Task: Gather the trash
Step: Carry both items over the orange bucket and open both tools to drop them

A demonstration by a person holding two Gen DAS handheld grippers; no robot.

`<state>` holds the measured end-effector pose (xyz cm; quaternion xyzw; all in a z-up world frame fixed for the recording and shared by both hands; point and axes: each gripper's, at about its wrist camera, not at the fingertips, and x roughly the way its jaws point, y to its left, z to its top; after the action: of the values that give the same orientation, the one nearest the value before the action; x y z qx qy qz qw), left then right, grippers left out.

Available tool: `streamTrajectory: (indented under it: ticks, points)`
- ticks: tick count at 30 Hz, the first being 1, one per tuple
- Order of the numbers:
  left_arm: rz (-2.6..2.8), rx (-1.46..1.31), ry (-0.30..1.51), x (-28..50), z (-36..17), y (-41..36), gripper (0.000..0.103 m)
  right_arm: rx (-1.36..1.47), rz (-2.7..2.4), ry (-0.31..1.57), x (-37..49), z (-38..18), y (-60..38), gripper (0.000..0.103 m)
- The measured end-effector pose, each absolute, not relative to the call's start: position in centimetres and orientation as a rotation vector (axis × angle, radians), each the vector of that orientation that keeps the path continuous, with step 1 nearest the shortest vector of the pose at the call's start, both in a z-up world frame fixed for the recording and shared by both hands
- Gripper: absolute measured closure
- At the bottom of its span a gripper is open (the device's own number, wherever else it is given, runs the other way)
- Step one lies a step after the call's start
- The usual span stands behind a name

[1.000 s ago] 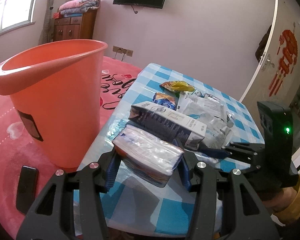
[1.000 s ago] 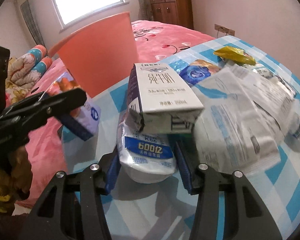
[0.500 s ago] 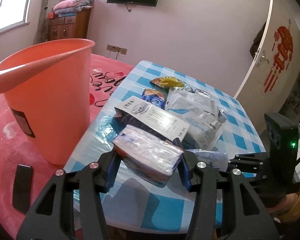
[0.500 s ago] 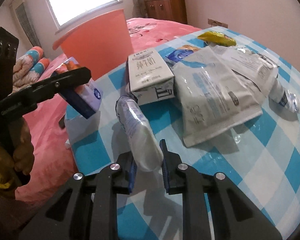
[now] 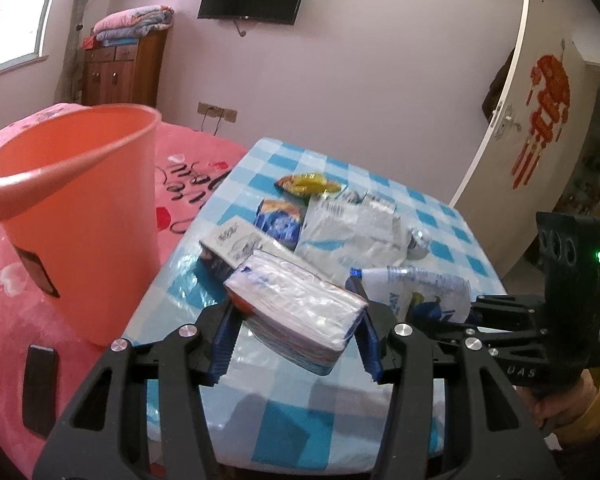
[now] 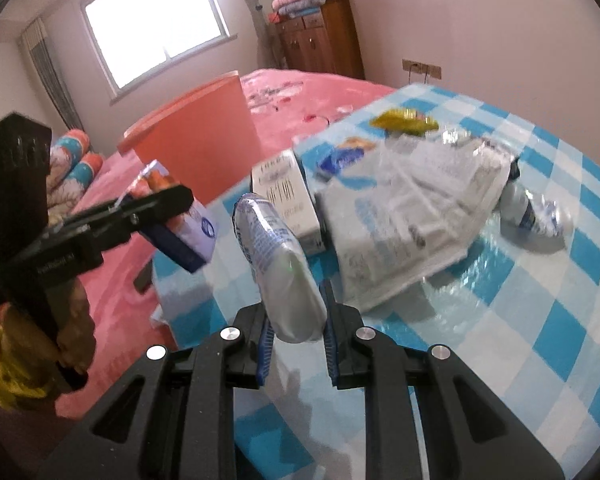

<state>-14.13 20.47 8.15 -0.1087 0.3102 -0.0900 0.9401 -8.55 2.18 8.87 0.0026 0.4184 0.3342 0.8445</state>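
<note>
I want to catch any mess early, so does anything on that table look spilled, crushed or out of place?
No spill shows. A crumpled bottle lies tipped on the checkered table beside a wrinkled white bag, and a milk carton lies on its side. That is scattered trash, nothing broken.

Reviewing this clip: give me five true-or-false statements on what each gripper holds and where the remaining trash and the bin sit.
1. The left gripper grips a plastic-wrapped tissue pack. True.
2. The right gripper is open. False: it is shut on a crumpled bottle.
3. The orange bin stands on the checkered table. False: it stands beside it, on the pink bed.
4. A milk carton remains on the table. True.
5. The yellow wrapper is inside the bin. False: it lies on the table.
</note>
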Motion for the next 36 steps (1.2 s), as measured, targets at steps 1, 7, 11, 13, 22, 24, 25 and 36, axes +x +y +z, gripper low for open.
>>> streamTrajectory:
  ticks: [1,7,11,13,22,24,25,36]
  points:
    - [-0.183,-0.221,0.623,-14.1,8.5,20.6,0.051,0.013,0.711,0.876,-8.3,9.4,2.3,0.081]
    - [-0.137,-0.230,0.533,-13.5,11.8,22.7,0.051,0.036,0.773,0.837,-5.1,13.4,5.0,0.081]
    - [-0.065,-0.239,0.476,-12.6,14.2,26.0,0.051,0.032,0.833,0.797,-2.8,16.4,8.4,0.081]
    - [-0.026,-0.246,0.457,-12.1,15.0,27.6,0.051,0.024,0.873,0.774,-1.4,18.1,10.9,0.081]
    - [0.198,-0.276,0.486,-6.9,15.3,36.2,0.048,-0.055,0.953,0.749,3.8,20.1,22.1,0.078]
    - [0.246,-0.283,0.511,-6.2,14.7,37.2,0.035,-0.071,0.934,0.754,4.4,19.4,23.9,0.064]
    - [0.285,-0.292,0.507,-6.0,14.3,37.6,0.029,-0.065,0.931,0.757,4.6,19.1,24.4,0.051]
    - [0.354,-0.300,0.418,-9.2,14.4,37.0,0.009,0.065,0.781,0.690,3.4,18.5,18.3,0.010]
